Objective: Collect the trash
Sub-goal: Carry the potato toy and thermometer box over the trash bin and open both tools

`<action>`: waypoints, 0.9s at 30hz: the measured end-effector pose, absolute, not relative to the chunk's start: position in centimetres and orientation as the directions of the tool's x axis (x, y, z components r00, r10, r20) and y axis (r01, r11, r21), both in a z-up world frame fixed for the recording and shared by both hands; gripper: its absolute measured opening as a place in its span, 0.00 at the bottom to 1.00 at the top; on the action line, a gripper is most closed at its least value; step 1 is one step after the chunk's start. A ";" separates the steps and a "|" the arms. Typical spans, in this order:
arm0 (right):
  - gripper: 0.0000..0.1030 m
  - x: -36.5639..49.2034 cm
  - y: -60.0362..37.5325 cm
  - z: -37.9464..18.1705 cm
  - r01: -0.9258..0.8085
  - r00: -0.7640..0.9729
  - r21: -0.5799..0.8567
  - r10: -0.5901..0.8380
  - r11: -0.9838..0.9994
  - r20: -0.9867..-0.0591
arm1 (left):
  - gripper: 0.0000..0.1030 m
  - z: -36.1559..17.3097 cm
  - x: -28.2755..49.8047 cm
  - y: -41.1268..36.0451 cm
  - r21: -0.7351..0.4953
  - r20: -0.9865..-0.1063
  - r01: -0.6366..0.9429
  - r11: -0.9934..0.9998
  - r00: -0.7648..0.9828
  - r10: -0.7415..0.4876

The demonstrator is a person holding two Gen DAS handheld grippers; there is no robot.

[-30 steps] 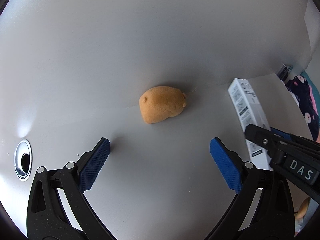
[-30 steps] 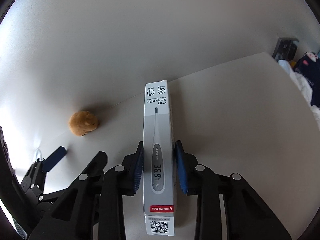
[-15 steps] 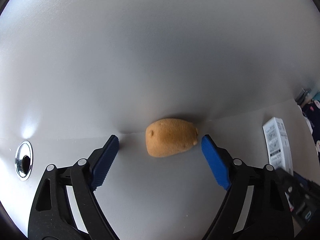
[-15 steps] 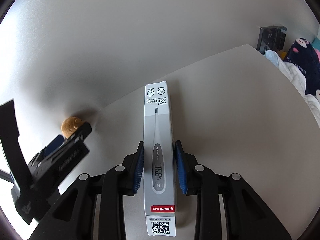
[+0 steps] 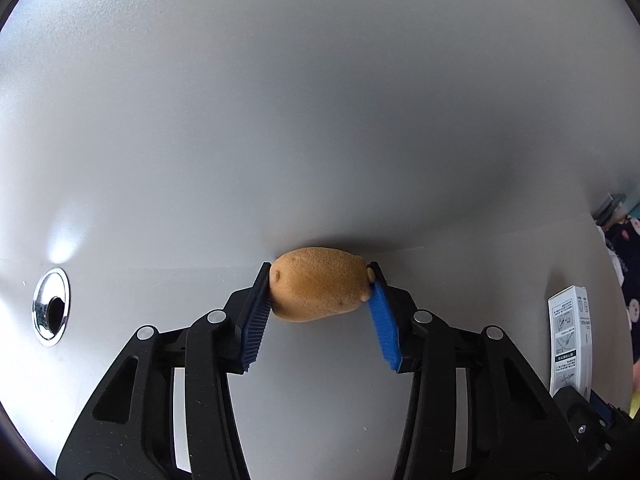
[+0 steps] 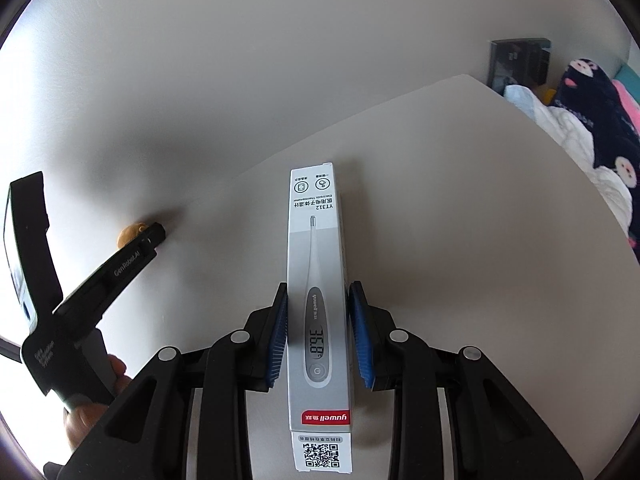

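A brown potato-shaped foam lump [image 5: 318,285] lies on the white table against the white wall. My left gripper [image 5: 319,296] is shut on it, both blue pads touching its sides. In the right wrist view the lump [image 6: 130,233] peeks out past the left gripper's tip. My right gripper [image 6: 320,324] is shut on a long white thermometer box [image 6: 316,280], held lengthwise above the table. The same box shows at the right edge of the left wrist view [image 5: 570,344].
A chrome-ringed cable hole [image 5: 51,306] sits in the table at the left. The white wall [image 5: 320,120] stands right behind the lump. Past the table's right edge are bedding and a dark plush toy [image 6: 592,120] and a dark device [image 6: 520,60].
My left gripper moved forward around the lump and closed on it. My right gripper kept hold of the box, and its view swung slightly to the right.
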State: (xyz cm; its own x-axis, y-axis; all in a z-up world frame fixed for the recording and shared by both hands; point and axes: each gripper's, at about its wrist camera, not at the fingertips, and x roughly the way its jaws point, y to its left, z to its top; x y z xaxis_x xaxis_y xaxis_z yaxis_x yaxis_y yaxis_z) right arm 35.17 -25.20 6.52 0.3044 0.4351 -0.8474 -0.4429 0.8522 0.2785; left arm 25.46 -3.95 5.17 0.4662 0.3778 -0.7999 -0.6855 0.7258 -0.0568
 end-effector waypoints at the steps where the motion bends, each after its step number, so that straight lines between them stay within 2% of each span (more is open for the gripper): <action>1: 0.30 35.0 -25.7 6.8 -0.440 0.309 0.278 0.435 0.854 -0.846 | 0.44 5.3 25.3 -4.2 -0.058 -0.800 -0.678 0.733 0.471 0.372; 5: 0.30 34.1 -27.3 7.8 -0.430 0.329 0.276 0.434 0.860 -0.839 | 0.44 5.8 24.3 -6.0 -0.067 -0.802 -0.631 0.773 0.495 0.335; 14: 0.30 30.5 -36.5 10.3 -0.361 0.399 0.279 0.417 0.890 -0.816 | 0.44 8.7 21.7 -15.6 -0.050 -0.785 -0.425 0.904 0.576 0.227; 18: 0.30 28.2 -41.8 10.9 -0.306 0.440 0.280 0.396 0.910 -0.806 | 0.44 10.1 20.8 -21.6 -0.047 -0.780 -0.303 0.952 0.607 0.154; 20: 0.30 26.7 -44.1 11.1 -0.279 0.460 0.281 0.385 0.918 -0.800 | 0.44 10.2 23.1 -24.2 -0.043 -0.778 -0.242 0.969 0.617 0.120; 27: 0.30 21.1 -53.8 11.5 -0.139 0.525 0.294 0.322 0.946 -0.788 | 0.44 10.2 20.7 -35.4 -0.035 -0.777 0.028 0.999 0.627 -0.045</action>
State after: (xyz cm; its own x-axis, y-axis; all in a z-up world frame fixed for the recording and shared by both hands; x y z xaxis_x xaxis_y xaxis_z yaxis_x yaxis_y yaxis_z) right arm 21.07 -53.82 11.53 0.5250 0.3221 -0.7878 -0.1386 0.9456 0.2943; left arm 20.72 -35.45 10.23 0.6273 -0.0452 -0.7775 0.0285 0.9990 -0.0351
